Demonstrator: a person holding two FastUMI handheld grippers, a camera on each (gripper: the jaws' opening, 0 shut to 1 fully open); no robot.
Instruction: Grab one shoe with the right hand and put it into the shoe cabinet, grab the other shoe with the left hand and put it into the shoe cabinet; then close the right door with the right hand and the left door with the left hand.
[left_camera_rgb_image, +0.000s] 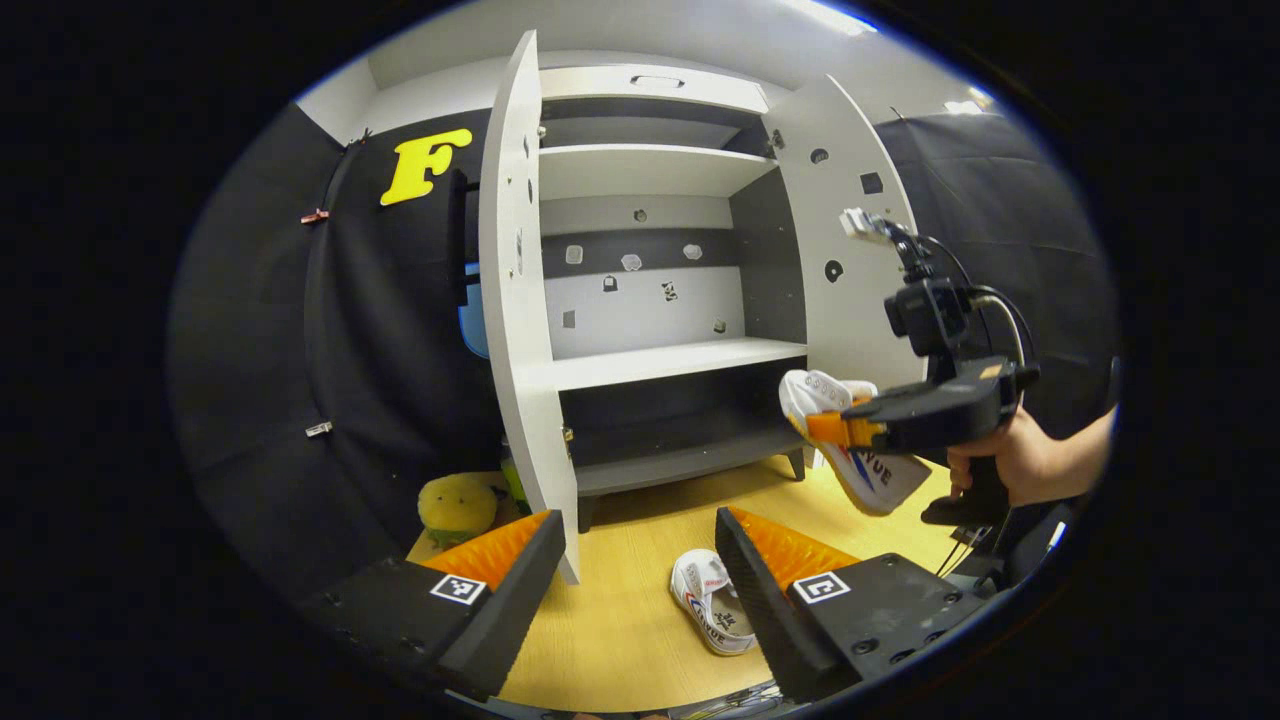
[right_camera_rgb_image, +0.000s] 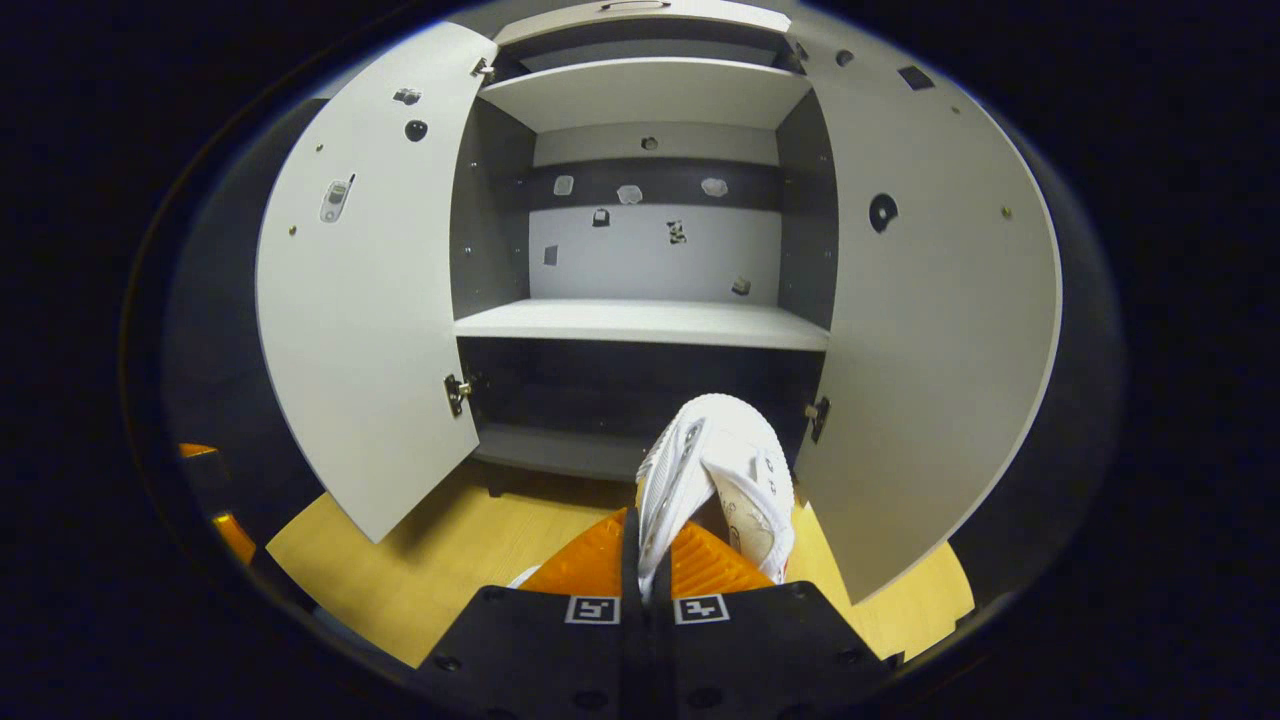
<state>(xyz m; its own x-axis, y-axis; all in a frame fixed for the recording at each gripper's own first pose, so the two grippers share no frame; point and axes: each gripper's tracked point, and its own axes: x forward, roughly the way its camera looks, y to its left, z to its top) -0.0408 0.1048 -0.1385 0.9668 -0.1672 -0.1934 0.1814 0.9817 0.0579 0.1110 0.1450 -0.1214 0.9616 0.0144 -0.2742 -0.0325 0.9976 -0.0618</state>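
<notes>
1. Far left, a yellow plush toy (left_camera_rgb_image: 457, 505) sat on the wooden floor (left_camera_rgb_image: 640, 560) beside the cabinet's left door (left_camera_rgb_image: 522, 300), which stood wide open.
2. My left gripper (left_camera_rgb_image: 640, 575) hung low with its jaws spread, pinching nothing.
3. Between those fingers, close to the right one, the second shoe (left_camera_rgb_image: 708, 600) lay on the floor.
4. The shoe cabinet (right_camera_rgb_image: 640, 320) gaped ahead, its shelves bare.
5. My right gripper (right_camera_rgb_image: 648, 560) had its jaws pressed together on the white shoe (right_camera_rgb_image: 715, 470), held up before the bottom shelf (right_camera_rgb_image: 560, 450).
6. The right door (right_camera_rgb_image: 930, 330) stood open too.
</notes>
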